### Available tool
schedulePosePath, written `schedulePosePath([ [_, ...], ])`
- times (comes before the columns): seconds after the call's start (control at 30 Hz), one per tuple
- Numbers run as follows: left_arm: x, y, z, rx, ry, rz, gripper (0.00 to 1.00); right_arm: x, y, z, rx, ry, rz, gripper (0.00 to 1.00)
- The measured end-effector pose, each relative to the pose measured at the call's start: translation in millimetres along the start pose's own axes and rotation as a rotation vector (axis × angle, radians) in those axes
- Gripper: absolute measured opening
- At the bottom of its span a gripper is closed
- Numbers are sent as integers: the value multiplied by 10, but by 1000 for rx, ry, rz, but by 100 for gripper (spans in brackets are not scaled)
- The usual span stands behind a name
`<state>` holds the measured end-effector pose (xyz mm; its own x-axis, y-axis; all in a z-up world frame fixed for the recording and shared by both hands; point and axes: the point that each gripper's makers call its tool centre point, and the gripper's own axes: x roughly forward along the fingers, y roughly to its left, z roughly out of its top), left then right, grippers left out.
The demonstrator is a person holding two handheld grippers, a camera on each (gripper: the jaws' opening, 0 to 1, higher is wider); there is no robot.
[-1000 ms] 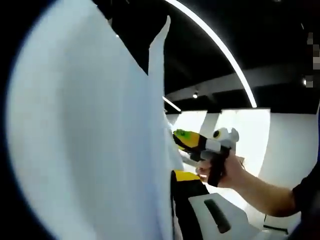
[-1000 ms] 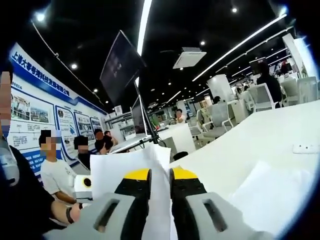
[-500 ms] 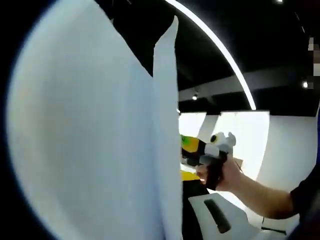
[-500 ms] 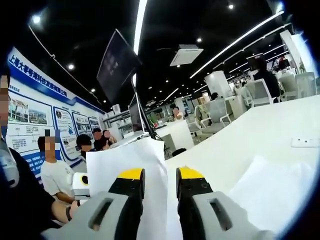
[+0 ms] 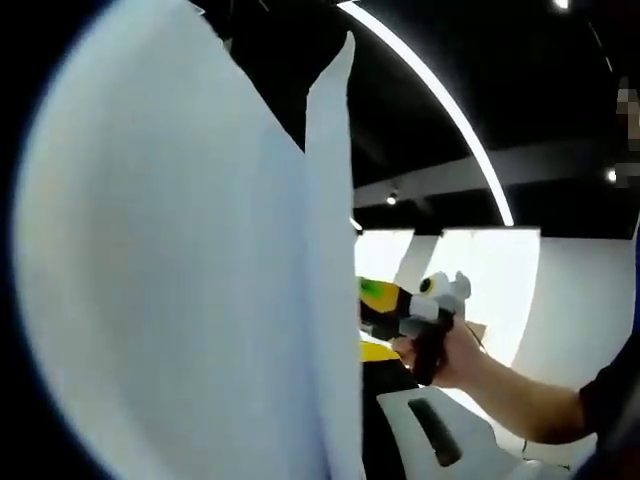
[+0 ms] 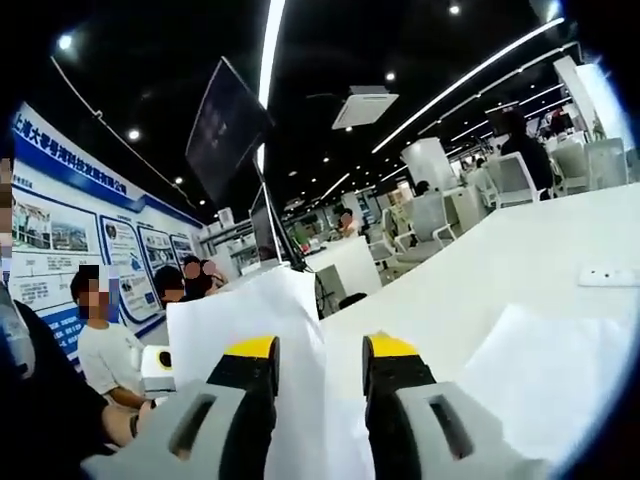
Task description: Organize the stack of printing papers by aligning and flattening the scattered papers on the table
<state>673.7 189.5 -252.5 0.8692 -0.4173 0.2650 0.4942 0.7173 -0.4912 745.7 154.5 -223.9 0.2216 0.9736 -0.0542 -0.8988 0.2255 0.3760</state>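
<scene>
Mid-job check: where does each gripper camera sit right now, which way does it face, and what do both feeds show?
Left gripper view: rides the left gripper, facing the upright white paper stack close up; the person's hand holds the right gripper beyond.
Right gripper view: rides the right gripper, jaws parted around the papers' edge, facing the white table and the office.
Shared: the paper stack.

White papers (image 5: 180, 270) held upright off the table, close to left gripper view, sheets fanned apart at top with one edge (image 5: 330, 200) standing separate. In right gripper view, same stack (image 6: 255, 315) stands between the jaws, top edge wavy. Another loose sheet (image 6: 545, 365) lies flat on the table.
</scene>
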Motion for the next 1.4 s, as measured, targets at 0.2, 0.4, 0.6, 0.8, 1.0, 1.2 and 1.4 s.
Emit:
schedulePosePath([
  [0.2,-1,9,2,6,-1,5,6,19,31,-25,-57,20,-14,35],
  [0.4,0,14,2,7,0,4,6,-1,-22,-10,-50,10,-42,49],
  [0.6,3,17,-2,8,3,3,6,-49,-89,42,-42,-8,-77,57],
  [0.8,7,20,-7,13,7,4,6,-86,-165,81,-47,-23,-117,67],
  [1.0,10,18,-12,15,12,4,6,-87,-184,81,-38,-30,-127,76],
  [1.2,11,22,-12,15,12,6,6,-113,-188,123,-27,-56,-132,84],
  [1.4,13,16,-17,18,12,5,6,-146,-181,123,-21,-57,-136,90],
])
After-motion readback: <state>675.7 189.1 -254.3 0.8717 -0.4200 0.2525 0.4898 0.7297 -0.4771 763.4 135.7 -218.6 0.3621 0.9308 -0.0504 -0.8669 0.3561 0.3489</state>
